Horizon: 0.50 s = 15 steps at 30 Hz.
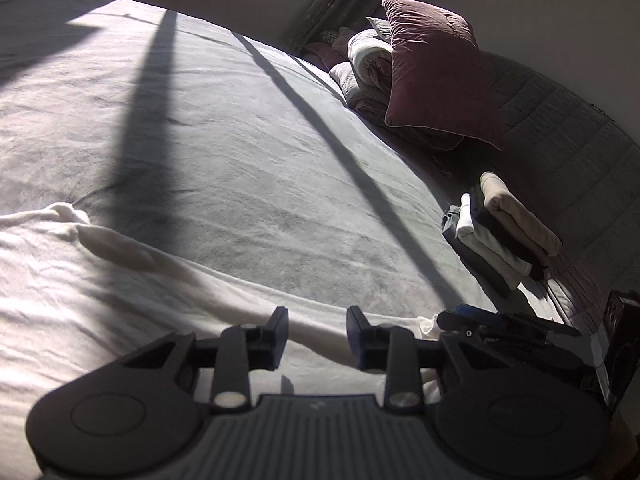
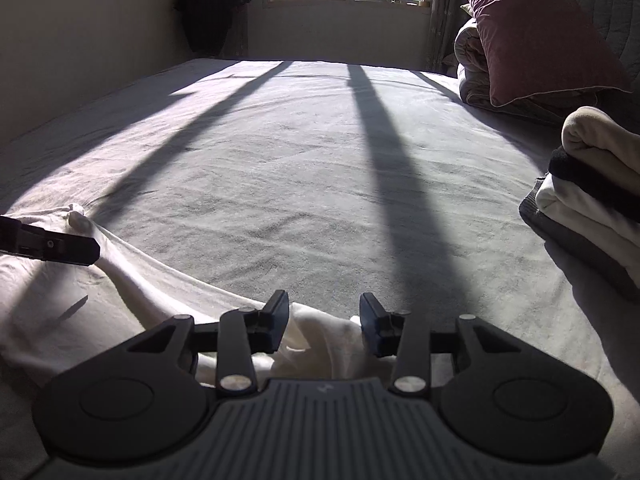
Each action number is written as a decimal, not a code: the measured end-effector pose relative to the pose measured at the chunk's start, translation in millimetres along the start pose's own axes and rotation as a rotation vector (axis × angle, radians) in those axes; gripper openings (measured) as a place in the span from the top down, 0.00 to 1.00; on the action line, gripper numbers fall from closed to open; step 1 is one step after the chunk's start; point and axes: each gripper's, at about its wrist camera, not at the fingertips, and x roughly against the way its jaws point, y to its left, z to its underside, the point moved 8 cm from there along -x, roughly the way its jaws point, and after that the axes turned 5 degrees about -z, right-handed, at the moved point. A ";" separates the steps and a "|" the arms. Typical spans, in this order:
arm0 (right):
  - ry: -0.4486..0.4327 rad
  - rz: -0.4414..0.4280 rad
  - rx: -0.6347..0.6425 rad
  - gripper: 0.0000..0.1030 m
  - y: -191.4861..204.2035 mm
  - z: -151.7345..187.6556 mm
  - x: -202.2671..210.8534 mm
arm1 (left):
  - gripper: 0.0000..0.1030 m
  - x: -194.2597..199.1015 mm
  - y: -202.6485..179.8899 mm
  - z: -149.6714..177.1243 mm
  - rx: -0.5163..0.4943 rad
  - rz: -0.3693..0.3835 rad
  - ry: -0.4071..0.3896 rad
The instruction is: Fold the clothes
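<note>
Cream-white cotton garment (image 2: pixel 132 276) being spread along the near edge of a grey-sheeted bed (image 2: pixel 304 152), both grippers being held over it.

The right gripper (image 2: pixel 324 322) is being held with its fingers (image 2: pixel 374 330) parted around a bunched fold of the garment, the pads not pressing it. The left gripper (image 1: pixel 317 338) is being held just above the flat cloth, its fingers (image 1: pixel 276 338) apart and gripping nothing. A stack of folded cream, white and black clothes (image 1: pixel 508 232) is lying at the bed's right, near a maroon velvet pillow (image 1: pixel 436 68) leaning on rolled bedding (image 1: pixel 368 64).
</note>
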 end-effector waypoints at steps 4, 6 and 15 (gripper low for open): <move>-0.018 0.012 -0.043 0.94 -17.4 6.8 8.8 | 0.75 -4.2 -16.3 6.9 -0.035 0.090 0.011; -0.042 0.026 -0.081 0.94 -28.1 6.9 19.2 | 0.75 -8.2 -22.4 11.4 -0.049 0.118 0.029; -0.053 0.066 -0.061 0.95 -45.1 17.3 55.7 | 0.77 -26.6 -42.4 33.4 -0.127 0.146 0.096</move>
